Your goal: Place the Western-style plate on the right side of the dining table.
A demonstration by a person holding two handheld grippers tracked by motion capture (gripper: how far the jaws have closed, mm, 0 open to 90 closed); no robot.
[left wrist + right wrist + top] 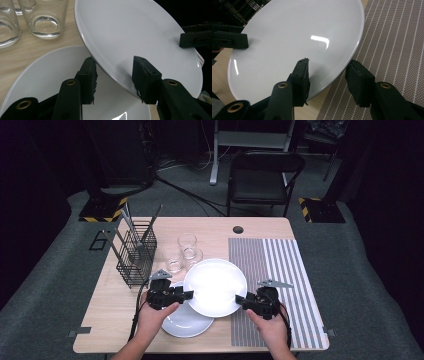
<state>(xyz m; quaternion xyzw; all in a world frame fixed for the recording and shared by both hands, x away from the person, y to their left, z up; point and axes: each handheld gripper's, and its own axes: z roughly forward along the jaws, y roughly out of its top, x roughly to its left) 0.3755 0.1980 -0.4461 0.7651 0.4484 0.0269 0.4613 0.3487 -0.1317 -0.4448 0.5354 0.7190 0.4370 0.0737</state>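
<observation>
Two white glossy round plates: the upper plate point(215, 286) is tilted above the wooden surface point(112, 295), partly hiding the lower plate point(186, 322). Left gripper point(189, 294) and right gripper point(239, 300) each straddle its rim; whether the fingers point(143, 75) press it, I cannot tell. Three clear glasses point(186, 242) stand near a wire rack point(136, 254), beside a striped mat point(275, 270).

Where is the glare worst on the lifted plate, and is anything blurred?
High view: the upper plate is washed out to flat white, room behind dark. Right gripper view: small bright glints on the plate, striped placemat sharp. Left gripper view: glasses slightly soft, plate rim crisp.
</observation>
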